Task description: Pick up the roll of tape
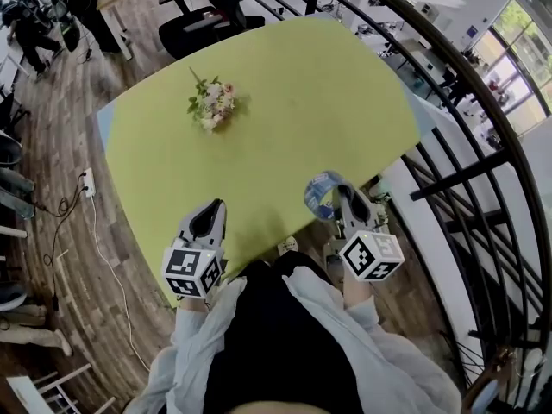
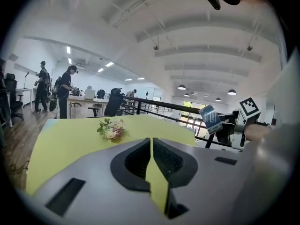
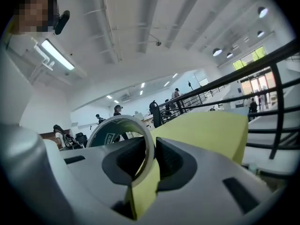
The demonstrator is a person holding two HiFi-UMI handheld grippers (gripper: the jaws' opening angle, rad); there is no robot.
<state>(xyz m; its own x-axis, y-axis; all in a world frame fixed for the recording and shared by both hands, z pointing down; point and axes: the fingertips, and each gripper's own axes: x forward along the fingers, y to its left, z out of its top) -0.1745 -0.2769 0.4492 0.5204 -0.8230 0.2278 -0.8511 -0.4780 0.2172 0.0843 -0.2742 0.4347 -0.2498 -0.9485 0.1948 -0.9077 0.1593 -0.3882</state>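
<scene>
Right-hand tongs, the grey two-jaw right gripper (image 1: pixel 339 198), are closed down on one wall of the roll. The matching left gripper (image 1: pixel 210 218) has its jaws drawn together to a thin slit with nothing between them. Both sit at the near edge of the broad lime-green tabletop (image 1: pixel 302 102), which fills most of the head view. A small bouquet of pale pink and white flowers (image 1: pixel 212 103) lies well apart on its far side.

The ring-shaped roll of pale tape with a blue-green printed inner face (image 1: pixel 319 195) is at the table's near right corner, in the right gripper's hold. The left gripper is well apart, so the right hand alone carries the job. The ring stands on edge, rising up and left of the jaws, its hole facing across them.

Only the right gripper view shows the single wall pinched between the pads; the head view shows just a roll beside a jaw tip. The left gripper view adds that the roll hangs above table level, so the pick-up looks essentially done.
</scene>
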